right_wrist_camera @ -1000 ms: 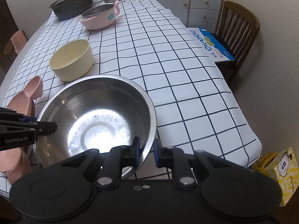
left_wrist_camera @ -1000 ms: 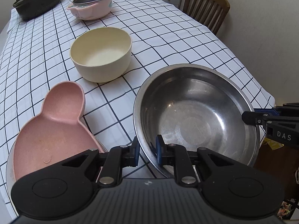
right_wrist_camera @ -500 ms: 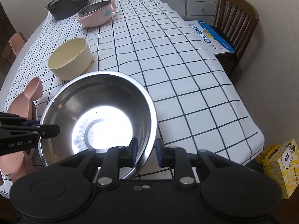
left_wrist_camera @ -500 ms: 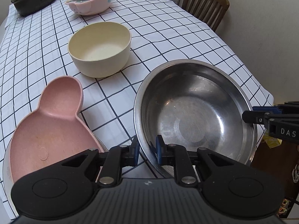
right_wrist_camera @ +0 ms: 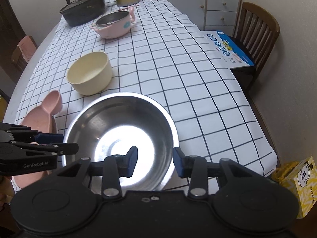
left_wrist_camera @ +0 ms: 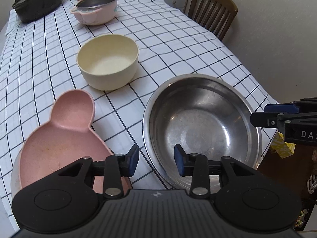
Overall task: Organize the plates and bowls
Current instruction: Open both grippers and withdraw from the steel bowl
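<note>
**Operator:** Starting at my tongs. The left gripper [left_wrist_camera: 156,157] has its jaws opening. The near-left rim of the stainless steel mixing bowl [left_wrist_camera: 200,127] runs between the blue pads, but neither pad presses on it. The right gripper [right_wrist_camera: 154,158] is the same — jaws opening, with the bowl's near-right rim in the gap and nothing clamped.

**Observer:** So the bowl's let go. Where is it sitting?

**Operator:** On the checked tablecloth [right_wrist_camera: 178,63] at the near end of the table, close to the near edge. Just left of it is the pink gourd-shaped plate [left_wrist_camera: 59,138], which looks to lie on a pale dish underneath. Beyond, toward the middle, stands the cream bowl [left_wrist_camera: 108,61]. At the far end are the pink two-handled pot [left_wrist_camera: 95,10] and the black lidded casserole [left_wrist_camera: 37,0].

**Observer:** How do you finish the release cleanly?

**Operator:** As I judge it, I let both sets of jaws spread until the pads clearly stand off the rim, then lift straight up on both sides together. If one side drags, a light steel bowl will tip or skate toward the table edge. I'd also keep my left pad from clipping the pink plate — it sits very near.

**Observer:** And after that?

**Operator:** Probably the cream bowl goes into the steel one, though that's my guess from the task.
</note>
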Available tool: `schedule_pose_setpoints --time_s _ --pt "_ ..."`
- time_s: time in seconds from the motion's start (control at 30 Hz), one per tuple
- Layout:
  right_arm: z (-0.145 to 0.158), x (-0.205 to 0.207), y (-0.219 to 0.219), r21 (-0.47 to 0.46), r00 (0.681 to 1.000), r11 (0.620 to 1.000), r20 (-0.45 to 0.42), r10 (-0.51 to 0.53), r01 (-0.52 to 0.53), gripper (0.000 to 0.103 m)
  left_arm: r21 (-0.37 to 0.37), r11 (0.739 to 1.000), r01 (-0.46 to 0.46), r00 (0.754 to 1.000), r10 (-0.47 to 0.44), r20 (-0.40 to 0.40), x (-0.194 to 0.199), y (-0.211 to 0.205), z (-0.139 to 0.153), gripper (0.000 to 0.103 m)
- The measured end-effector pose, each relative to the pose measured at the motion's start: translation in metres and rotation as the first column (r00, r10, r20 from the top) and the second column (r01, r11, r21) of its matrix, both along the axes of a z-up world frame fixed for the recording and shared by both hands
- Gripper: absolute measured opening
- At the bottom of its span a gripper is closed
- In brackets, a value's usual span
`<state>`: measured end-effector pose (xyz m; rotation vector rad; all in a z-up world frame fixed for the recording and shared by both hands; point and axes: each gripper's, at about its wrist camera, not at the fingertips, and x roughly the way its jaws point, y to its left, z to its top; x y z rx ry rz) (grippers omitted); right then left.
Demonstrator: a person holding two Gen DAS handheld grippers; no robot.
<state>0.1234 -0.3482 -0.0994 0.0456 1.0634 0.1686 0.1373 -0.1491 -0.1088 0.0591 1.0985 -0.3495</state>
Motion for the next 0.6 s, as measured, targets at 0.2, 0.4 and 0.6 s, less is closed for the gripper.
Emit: schedule_pose_setpoints --time_s 0.2,0.4,0.6 --pt "0.020 0.003 0.008 0.006 1.000 1.000 0.025 0.010 -0.010 0.051 -0.023 1.000 -0.008 0.998 0.009 0.054 0.003 0.010 0.028 0.039" --pt "0.043 0.006 0.021 0.004 0.998 1.000 0.061 0.008 -0.009 0.064 -0.032 0.999 -0.007 0.990 0.012 0.143 0.009 0.026 0.063 0.044" --pt "0.072 0.013 0.034 0.017 0.993 1.000 0.119 -0.007 0.005 0.073 -0.033 0.999 -0.011 0.974 0.019 0.227 0.019 0.044 0.093 0.062"
